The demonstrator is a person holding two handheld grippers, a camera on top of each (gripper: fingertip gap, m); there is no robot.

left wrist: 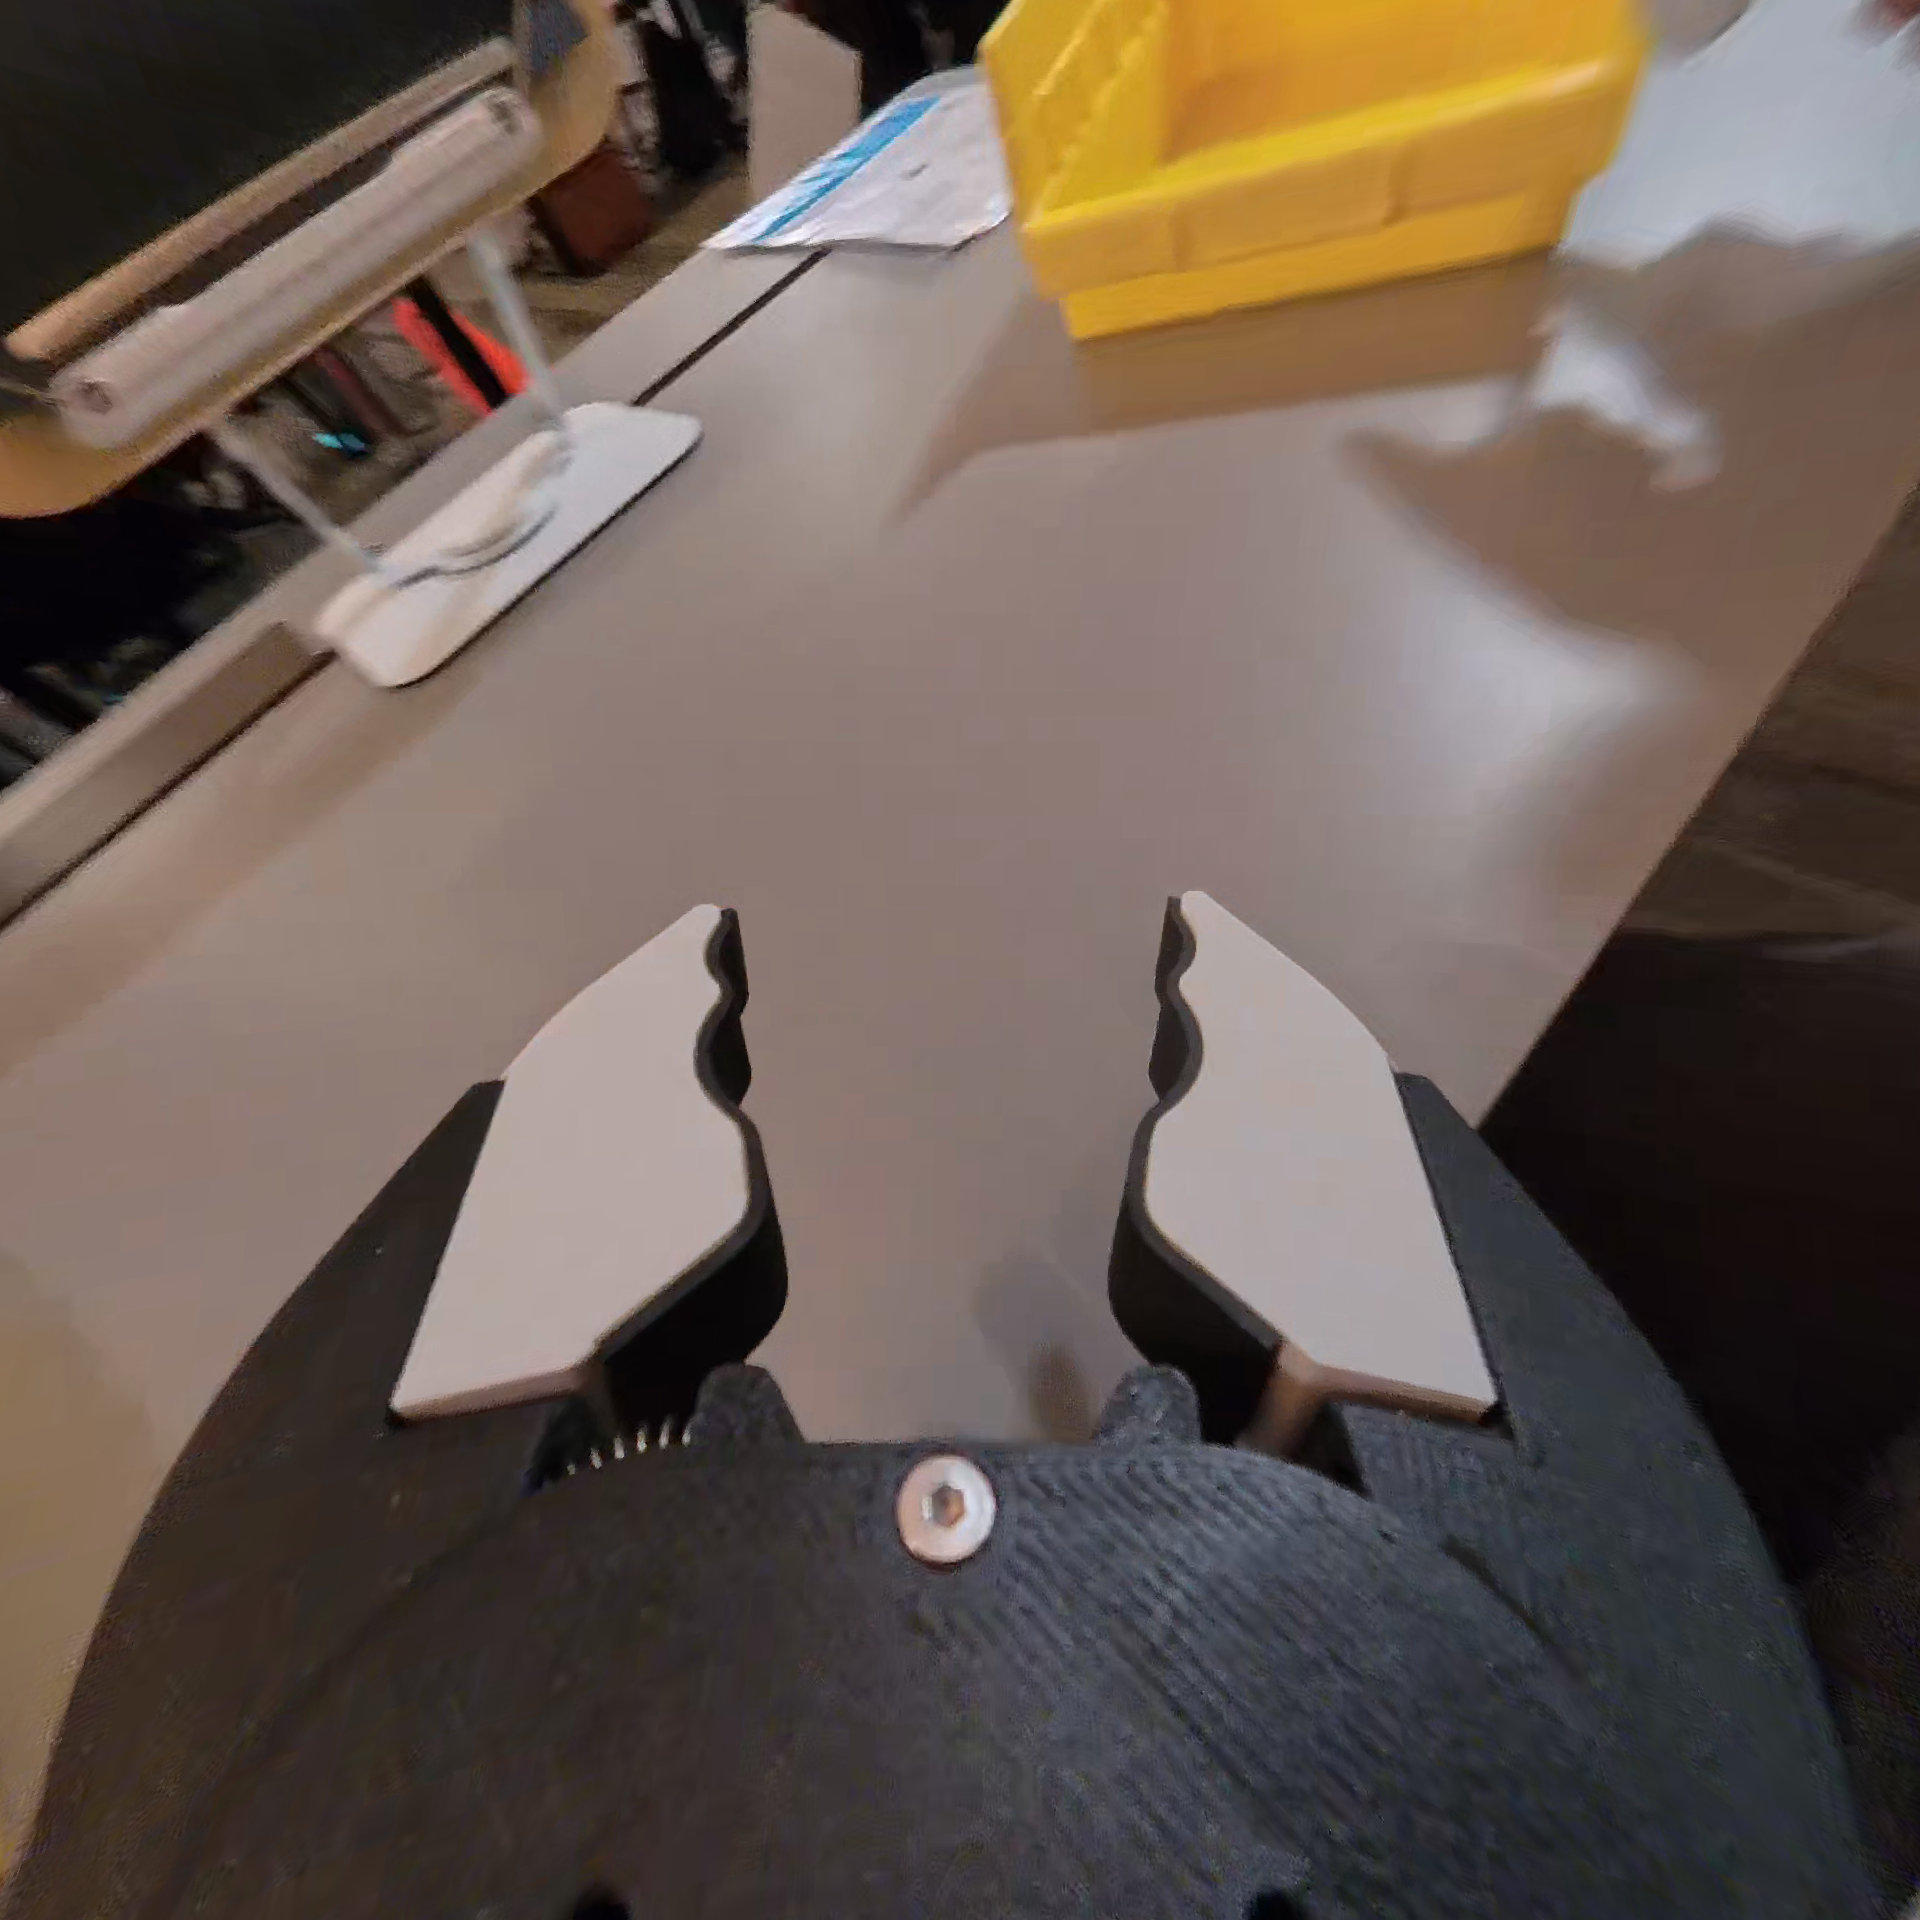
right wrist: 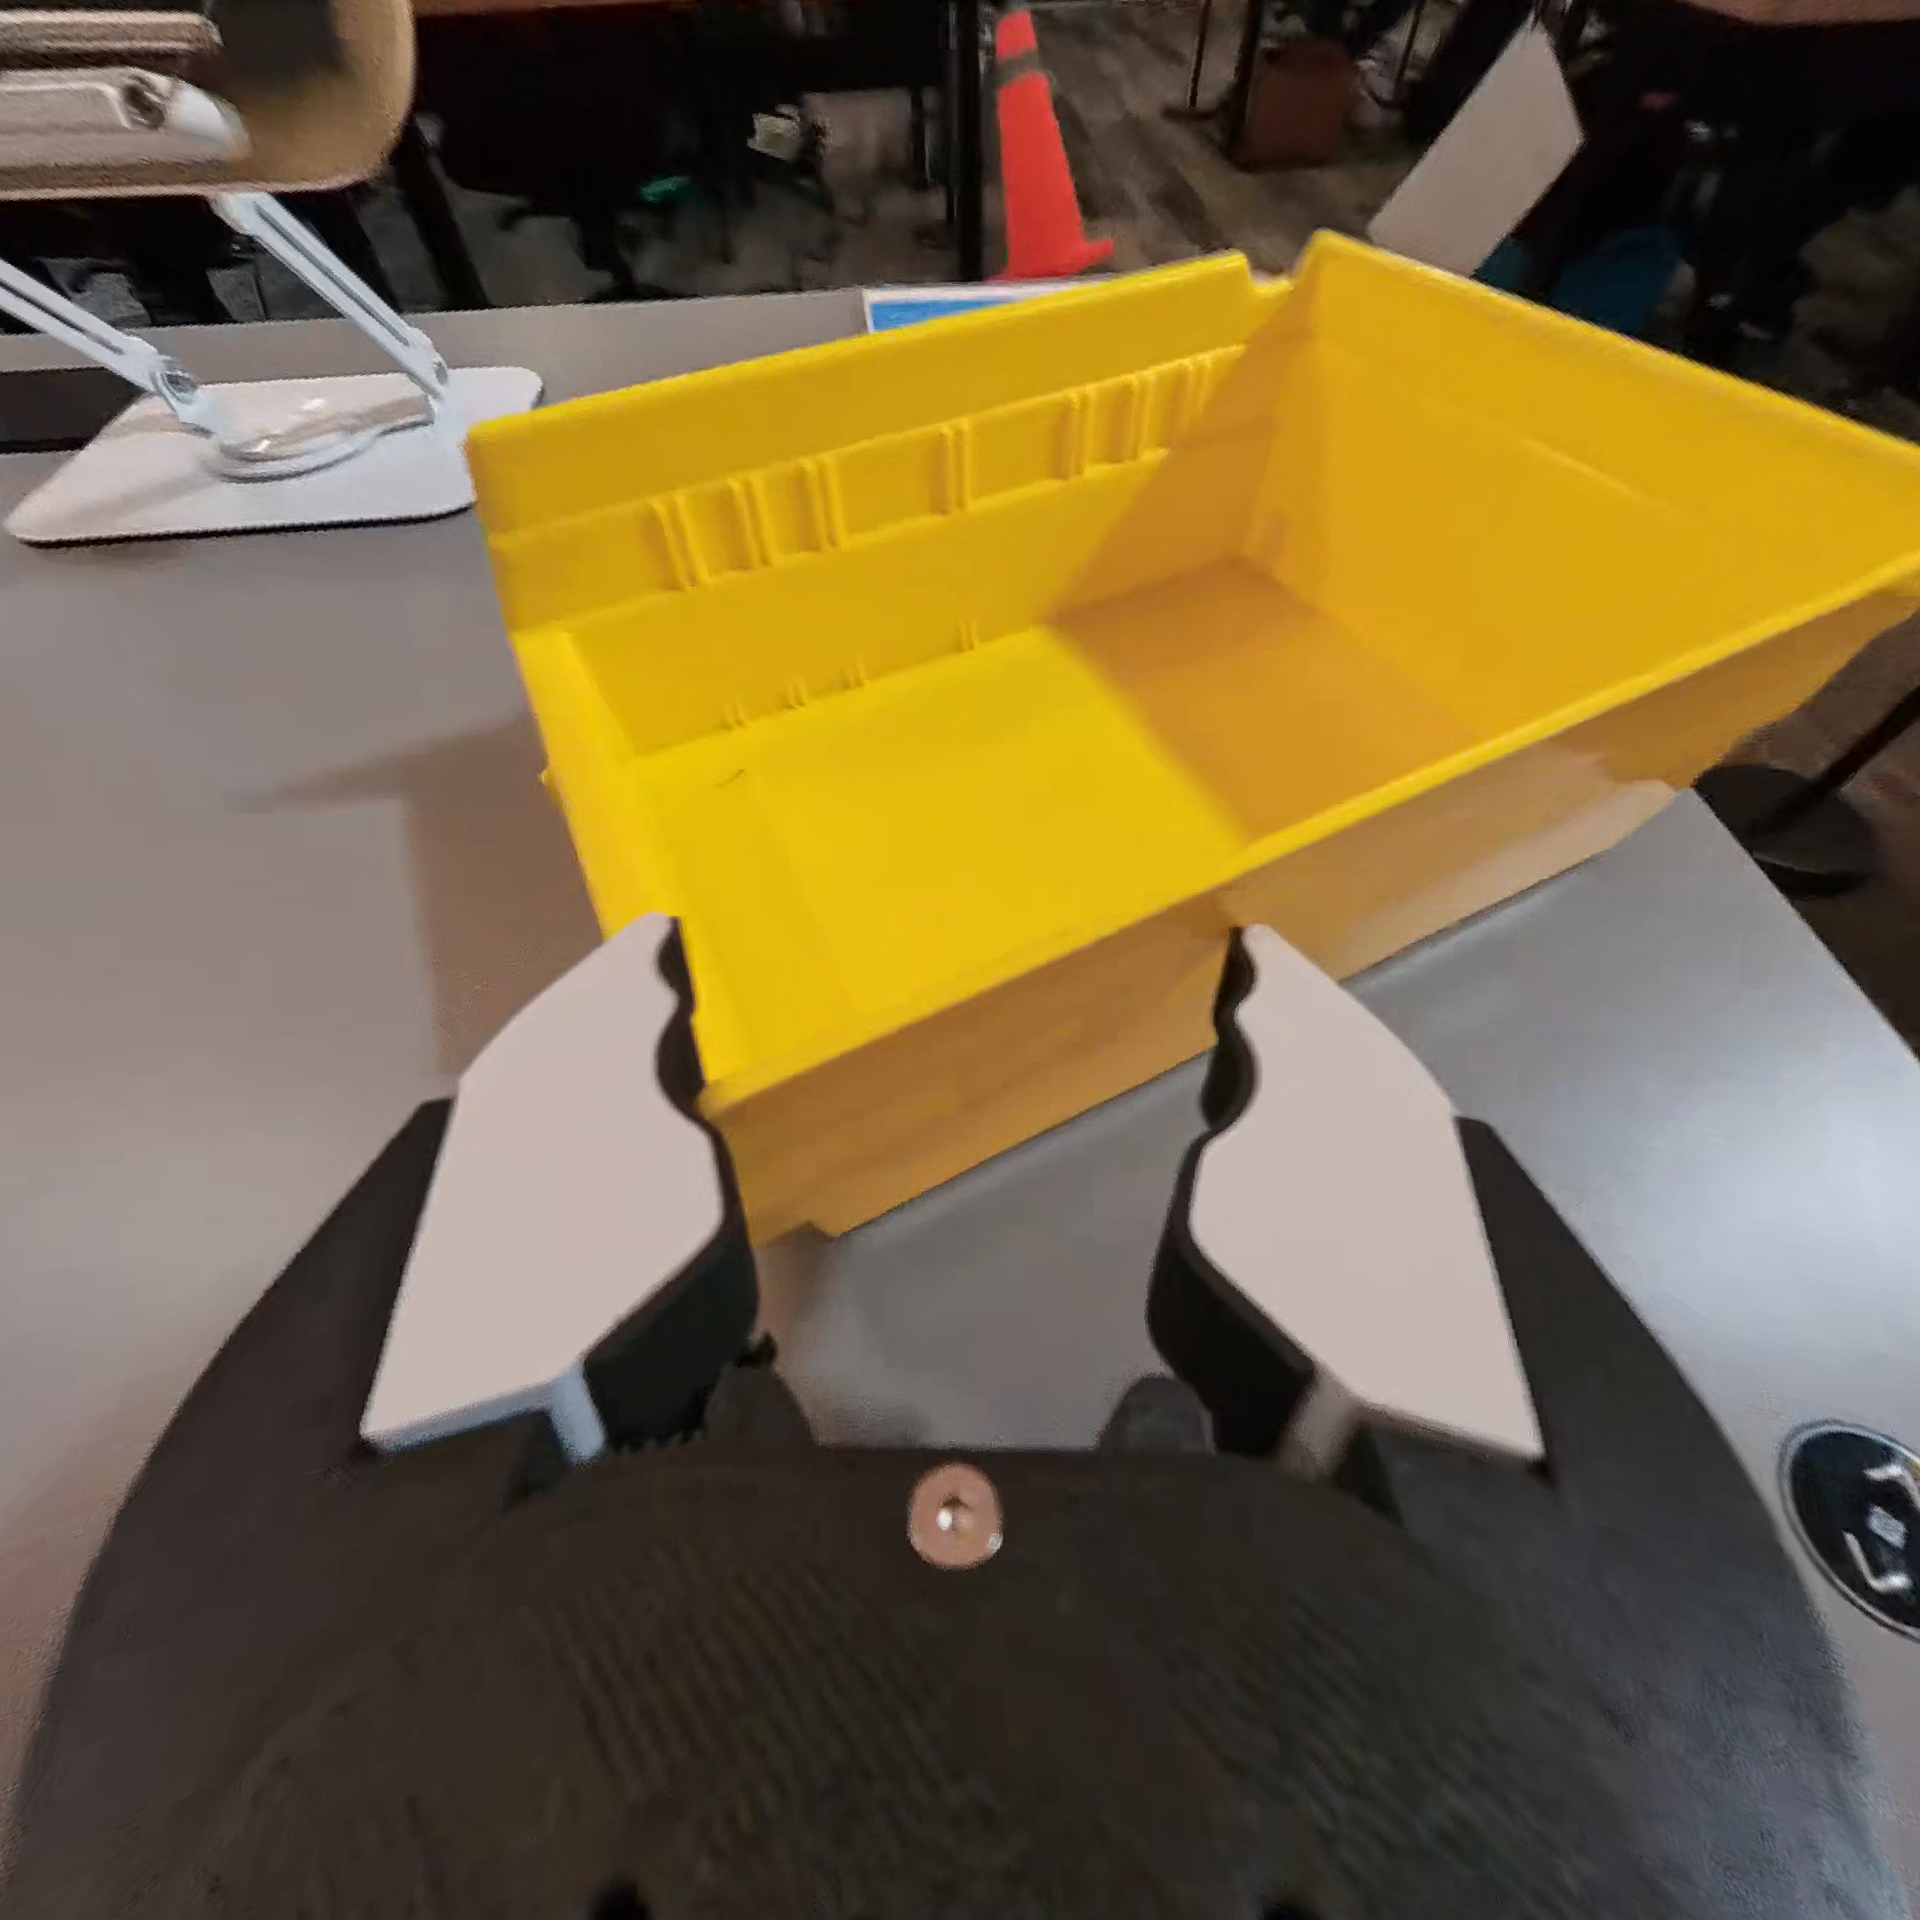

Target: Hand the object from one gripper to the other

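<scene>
My left gripper [left wrist: 956,925] is open and empty above the bare grey table [left wrist: 935,727]. My right gripper [right wrist: 951,951] is open and empty, its fingertips just over the near wall of a yellow plastic bin [right wrist: 1039,779]. The bin's inside holds nothing that I can see. The same bin [left wrist: 1299,177] stands at the far right in the left wrist view. No object to hand over shows in either view. Neither gripper shows in the other's view.
A white stand with a flat base [left wrist: 520,540] and metal legs stands at the table's left edge; it also shows in the right wrist view [right wrist: 281,457]. A white and blue paper [left wrist: 883,187] lies behind the bin. An orange cone [right wrist: 1039,156] stands on the floor beyond. A dark round badge [right wrist: 1860,1527] sits on the table at right.
</scene>
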